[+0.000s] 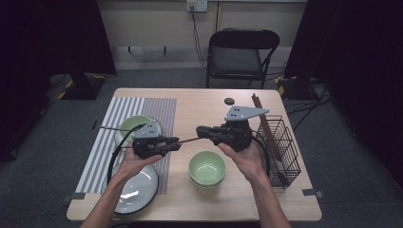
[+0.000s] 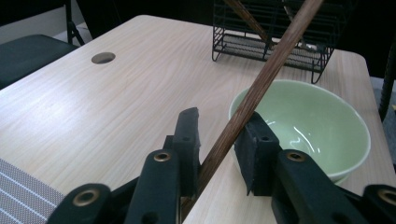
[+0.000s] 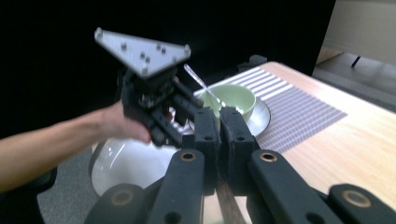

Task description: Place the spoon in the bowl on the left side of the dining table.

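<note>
A thin brown wooden stick [image 1: 189, 139], most likely a chopstick, hangs in the air over the middle of the bench [image 1: 199, 102], between the two hands. Its long axis runs almost level from left to right, with the right end a little higher and slightly farther away.

The right gripper [image 1: 205, 132] has its jaws pressed together on the right part of the stick; in the right gripper view the stick [image 3: 229, 205] passes down between the two closed pads [image 3: 206, 130]. The left gripper [image 1: 175, 142] meets the other end. In the left gripper view the stick [image 2: 261, 88] goes slanting through the gap between the pads [image 2: 189, 140]. It appears to lean on the right pad, while a gap is there on the left side, so these jaws are not yet clamped on it.

So both grippers point toward each other along nearly the same line as the stick. The left gripper needs no more travel, I judge; it needs only to close across the stick, at a right angle to the long axis. Because the stick crosses the gap slanting, it may turn a little when the pads press.

Below the stick, slightly to the near side, a green bowl [image 1: 207, 167] stands on the bench. The wire basket [image 1: 281, 147] with more sticks is at the right edge, nearer to the right hand [image 1: 244, 159]. A second green bowl [image 1: 135, 126] with a spoon [image 3: 203, 86] sits on a plate on the striped mat [image 1: 161, 111] at the left, beyond the left hand [image 1: 135, 164].
</note>
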{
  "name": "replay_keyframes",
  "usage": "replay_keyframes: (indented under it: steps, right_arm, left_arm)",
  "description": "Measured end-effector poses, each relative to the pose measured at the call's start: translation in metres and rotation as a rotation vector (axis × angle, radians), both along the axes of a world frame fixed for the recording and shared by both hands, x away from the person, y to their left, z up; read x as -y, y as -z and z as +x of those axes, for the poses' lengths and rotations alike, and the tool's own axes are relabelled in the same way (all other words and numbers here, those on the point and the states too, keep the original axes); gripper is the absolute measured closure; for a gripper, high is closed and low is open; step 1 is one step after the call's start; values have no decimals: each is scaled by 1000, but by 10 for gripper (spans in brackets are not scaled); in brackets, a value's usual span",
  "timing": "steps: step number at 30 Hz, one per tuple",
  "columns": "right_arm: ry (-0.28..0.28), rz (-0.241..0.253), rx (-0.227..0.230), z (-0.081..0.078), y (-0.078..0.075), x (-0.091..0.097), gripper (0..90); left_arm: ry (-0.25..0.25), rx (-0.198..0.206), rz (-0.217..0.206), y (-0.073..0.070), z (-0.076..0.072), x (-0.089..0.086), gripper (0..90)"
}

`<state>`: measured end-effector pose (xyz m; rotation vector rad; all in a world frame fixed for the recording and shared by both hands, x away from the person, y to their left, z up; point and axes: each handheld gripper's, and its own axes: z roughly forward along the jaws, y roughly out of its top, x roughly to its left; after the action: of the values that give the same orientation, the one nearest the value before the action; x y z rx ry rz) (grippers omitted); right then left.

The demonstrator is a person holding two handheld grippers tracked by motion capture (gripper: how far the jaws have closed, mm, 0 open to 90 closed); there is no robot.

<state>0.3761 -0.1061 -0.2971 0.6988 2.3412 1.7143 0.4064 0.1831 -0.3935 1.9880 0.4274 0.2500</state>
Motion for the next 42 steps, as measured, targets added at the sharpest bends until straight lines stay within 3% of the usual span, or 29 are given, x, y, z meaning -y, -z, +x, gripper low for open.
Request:
replay_keyframes:
  steps: [8,12,18,21,22,24,27,32,36,39,40,42]
  right_arm:
    - [-14,55,33,6,-13,-8,855]
    - [-7,42,57,12,-20,-12,825]
    - [15,68,57,23,-25,-17,695]
    - [49,68,55,27,-25,-19,578]
    - [66,74,41,30,-23,-20,517]
    - [77,74,36,32,-22,-19,510]
    - [78,95,20,34,-16,-18,473]
    - [38,91,1,30,-3,-28,512]
    - [21,103,-14,28,7,-38,590]
    - [6,113,-21,27,11,-46,709]
    - [-16,129,-23,27,11,-50,785]
    - [-17,132,-19,27,11,-52,831]
  left_arm:
    - [53,-23,-22,4,-6,7,769]
    - [72,-35,-47,3,-12,9,801]
    - [106,-33,-68,0,-22,14,850]
    - [110,-40,-86,1,-23,12,850]
    - [110,-52,-112,1,-23,10,850]
    - [107,-48,-111,0,-23,8,850]
    - [94,-53,-151,-4,-23,2,850]
    - [47,-71,-211,-5,-19,-6,850]
    - [33,-77,-213,-4,-19,-7,850]
    - [30,-81,-216,-3,-19,-8,849]
    - [26,-82,-215,-3,-19,-8,849]
    - [31,-81,-216,-2,-19,-9,849]
